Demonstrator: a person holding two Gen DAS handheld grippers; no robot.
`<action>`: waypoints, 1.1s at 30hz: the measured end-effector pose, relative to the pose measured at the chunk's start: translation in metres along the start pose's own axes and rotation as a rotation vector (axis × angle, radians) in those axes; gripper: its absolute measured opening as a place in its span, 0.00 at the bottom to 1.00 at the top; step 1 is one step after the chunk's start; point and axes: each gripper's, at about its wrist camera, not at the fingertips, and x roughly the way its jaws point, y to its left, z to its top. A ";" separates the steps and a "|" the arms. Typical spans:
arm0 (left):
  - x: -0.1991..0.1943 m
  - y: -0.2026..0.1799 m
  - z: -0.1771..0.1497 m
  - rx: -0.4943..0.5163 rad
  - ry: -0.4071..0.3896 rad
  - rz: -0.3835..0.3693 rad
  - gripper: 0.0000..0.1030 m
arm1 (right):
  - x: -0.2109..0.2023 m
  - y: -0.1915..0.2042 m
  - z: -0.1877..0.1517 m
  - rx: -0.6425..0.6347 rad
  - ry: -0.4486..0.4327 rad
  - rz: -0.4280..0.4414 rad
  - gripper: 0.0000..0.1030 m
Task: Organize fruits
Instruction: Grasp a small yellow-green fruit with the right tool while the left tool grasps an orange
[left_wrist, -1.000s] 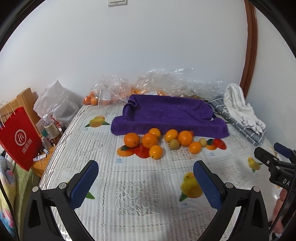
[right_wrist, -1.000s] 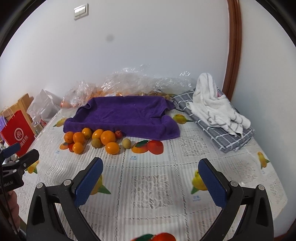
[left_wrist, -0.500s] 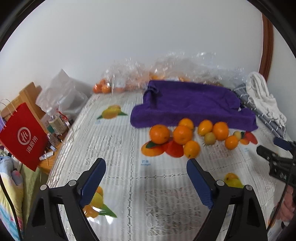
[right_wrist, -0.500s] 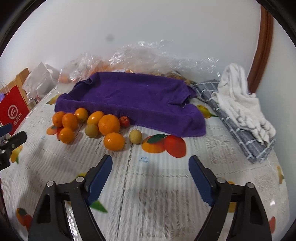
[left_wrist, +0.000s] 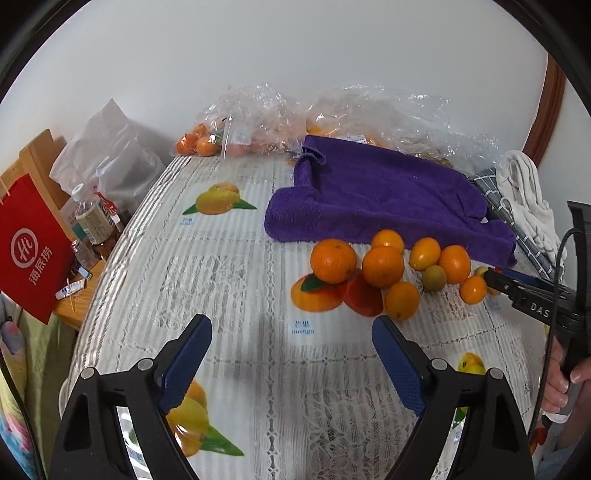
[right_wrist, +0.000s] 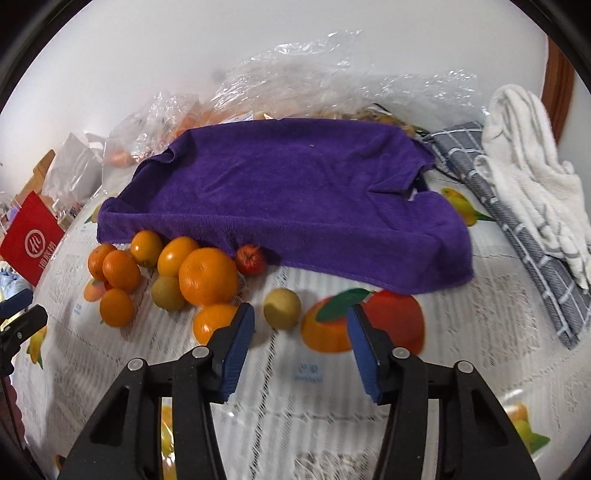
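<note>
Several oranges, such as a big one (right_wrist: 207, 275), lie in a loose cluster on the tablecloth in front of a purple towel (right_wrist: 288, 199). A small red fruit (right_wrist: 250, 259) touches the towel's edge. A yellow-green fruit (right_wrist: 281, 308) lies just beyond my right gripper (right_wrist: 301, 325), which is open and empty. In the left wrist view the cluster starts with a large orange (left_wrist: 333, 260), and the purple towel (left_wrist: 388, 192) lies behind. My left gripper (left_wrist: 291, 343) is open and empty, short of the fruits. The right gripper's tip (left_wrist: 496, 277) shows at the cluster's right.
Clear plastic bags with oranges (left_wrist: 207, 142) lie along the wall. A grey checked cloth (right_wrist: 517, 236) and white towel (right_wrist: 535, 184) lie at right. A red paper bag (left_wrist: 29, 243), bottles (left_wrist: 92, 221) and a white bag (left_wrist: 107, 158) stand off the table's left edge.
Both grippers have moved forward and down toward the fruit cluster. The right gripper's jaws have narrowed somewhat but stay open. The fruits have not moved.
</note>
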 end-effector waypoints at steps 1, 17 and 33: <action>0.000 0.001 0.003 -0.002 -0.002 -0.001 0.85 | 0.003 0.001 0.002 0.002 0.003 -0.001 0.47; 0.056 -0.015 0.040 0.083 0.085 -0.012 0.72 | 0.020 -0.004 0.005 -0.129 0.026 -0.020 0.24; 0.087 -0.021 0.036 0.016 0.062 -0.112 0.59 | 0.012 -0.017 0.001 -0.081 -0.028 0.049 0.24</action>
